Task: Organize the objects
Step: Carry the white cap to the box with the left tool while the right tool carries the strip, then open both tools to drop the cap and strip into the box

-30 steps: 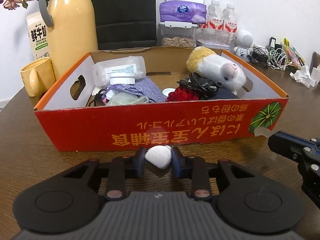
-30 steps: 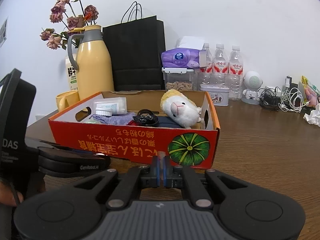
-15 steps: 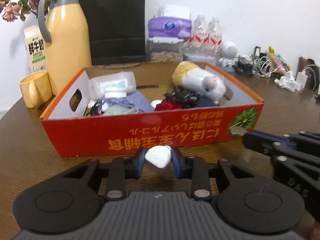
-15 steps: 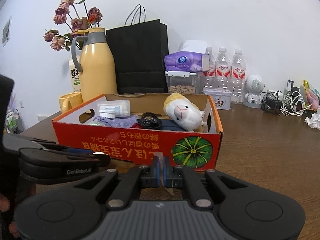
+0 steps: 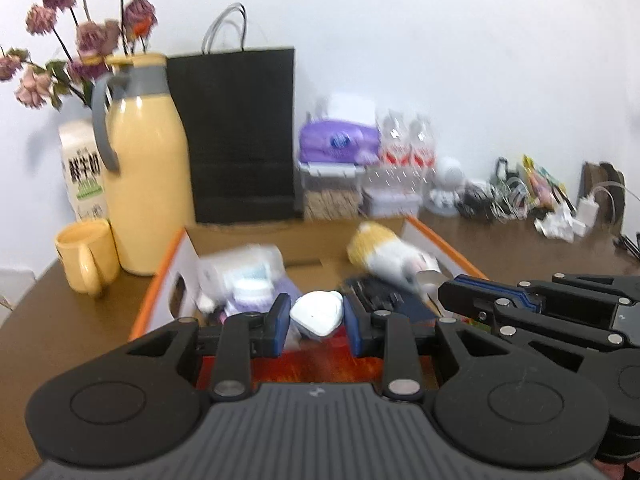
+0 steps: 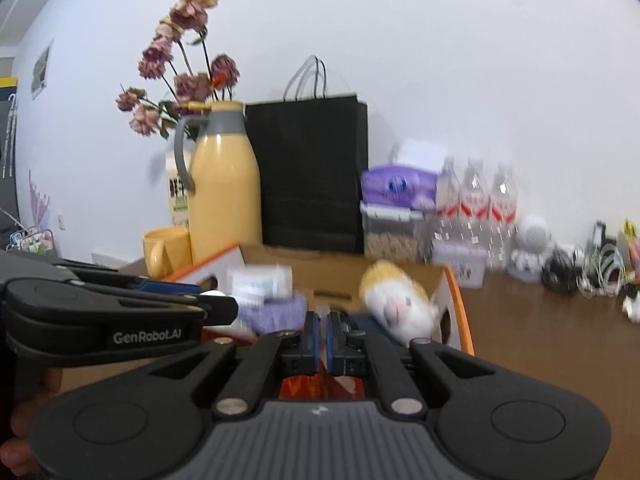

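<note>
My left gripper (image 5: 316, 316) is shut on a small white rounded object (image 5: 318, 314) and holds it above the near wall of the red and orange cardboard box (image 5: 168, 276). The box holds a plush sheep (image 5: 394, 256), a clear plastic container (image 5: 240, 268), purple cloth and black cables. My right gripper (image 6: 322, 338) is shut and empty, raised over the box's (image 6: 460, 304) near edge; it also shows in the left wrist view (image 5: 472, 300). The left gripper shows at the left of the right wrist view (image 6: 216, 304).
Behind the box stand a yellow thermos (image 5: 142, 168), a yellow mug (image 5: 86, 254), a milk carton (image 5: 82, 172), a black paper bag (image 5: 236, 132), tissues (image 5: 340, 144), water bottles (image 5: 404, 148) and dried flowers (image 5: 80, 36). Cables and chargers (image 5: 520, 196) lie on the brown table at the right.
Both grippers have risen from table level to above the box's near wall, the left one carrying the white object. The views are motion-blurred now.
</note>
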{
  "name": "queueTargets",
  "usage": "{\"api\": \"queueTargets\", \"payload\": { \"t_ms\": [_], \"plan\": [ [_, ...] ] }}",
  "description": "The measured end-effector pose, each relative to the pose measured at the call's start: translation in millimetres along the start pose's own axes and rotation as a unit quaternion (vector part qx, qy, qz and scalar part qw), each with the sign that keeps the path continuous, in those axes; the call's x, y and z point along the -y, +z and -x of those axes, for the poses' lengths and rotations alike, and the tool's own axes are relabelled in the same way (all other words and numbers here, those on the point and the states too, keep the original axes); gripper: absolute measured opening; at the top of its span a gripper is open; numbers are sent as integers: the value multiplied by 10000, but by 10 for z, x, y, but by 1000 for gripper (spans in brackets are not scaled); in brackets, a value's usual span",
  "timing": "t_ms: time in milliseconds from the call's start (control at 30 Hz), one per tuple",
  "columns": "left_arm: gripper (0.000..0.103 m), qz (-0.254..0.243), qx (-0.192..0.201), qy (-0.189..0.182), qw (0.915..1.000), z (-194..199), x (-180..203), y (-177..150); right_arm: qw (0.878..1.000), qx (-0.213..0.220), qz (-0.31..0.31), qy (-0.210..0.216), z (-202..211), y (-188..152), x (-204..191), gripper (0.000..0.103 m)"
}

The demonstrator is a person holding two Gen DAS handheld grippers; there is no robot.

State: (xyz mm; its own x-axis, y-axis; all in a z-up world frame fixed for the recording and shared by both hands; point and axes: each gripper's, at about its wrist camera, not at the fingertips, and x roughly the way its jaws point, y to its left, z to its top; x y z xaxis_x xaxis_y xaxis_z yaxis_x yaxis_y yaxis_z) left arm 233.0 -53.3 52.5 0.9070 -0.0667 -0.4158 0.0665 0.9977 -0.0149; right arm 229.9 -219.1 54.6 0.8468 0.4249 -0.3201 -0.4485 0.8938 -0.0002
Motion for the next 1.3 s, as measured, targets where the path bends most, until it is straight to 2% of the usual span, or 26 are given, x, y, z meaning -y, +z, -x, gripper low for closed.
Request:
{"api": "queueTargets", "payload": {
  "t_ms": [167,433,600,767,900,967,1033,1100,1133,1167,1200,1267,1300],
  "plan": [
    [30,143,239,142,9995,-98,-111,187,9998,180,65,7,-213,261,-39,3],
    [30,518,364,506,9967,-452,-251,381,9994,299,-127,-87,-683,444,-39,3],
    [30,532,170,643,9964,-681,-314,360,9995,166,-191,-166,-901,422,11,3],
    [30,404,-5,711,9967,-804,-292,239,9996,-159,-167,-161,-1063,287,34,3],
    [30,315,-50,824,9961,-838,-262,156,9990,-331,-224,-187,-1119,207,71,7],
    [38,321,-31,886,9955,-836,-275,141,9986,-401,-279,-223,-1133,180,105,12],
    [68,341,38,953,9949,-817,-296,125,9981,-459,-334,-233,-1137,161,144,13],
    [83,299,127,1056,9939,-789,-300,118,9977,-488,-390,-248,-1126,145,189,18],
    [91,274,160,1092,9935,-772,-301,115,9976,-482,-430,-268,-1115,144,212,24],
    [94,273,196,1150,9928,-749,-306,114,9975,-469,-456,-284,-1099,151,223,29],
    [103,294,230,1235,9916,-734,-319,117,9974,-450,-473,-294,-1085,155,238,37],
    [103,381,271,1316,9902,-708,-367,124,9972,-402,-514,-372,-1054,173,267,48],
    [103,433,247,1321,9900,-702,-400,131,9971,-391,-539,-381,-1045,183,282,60]
  ]
}}
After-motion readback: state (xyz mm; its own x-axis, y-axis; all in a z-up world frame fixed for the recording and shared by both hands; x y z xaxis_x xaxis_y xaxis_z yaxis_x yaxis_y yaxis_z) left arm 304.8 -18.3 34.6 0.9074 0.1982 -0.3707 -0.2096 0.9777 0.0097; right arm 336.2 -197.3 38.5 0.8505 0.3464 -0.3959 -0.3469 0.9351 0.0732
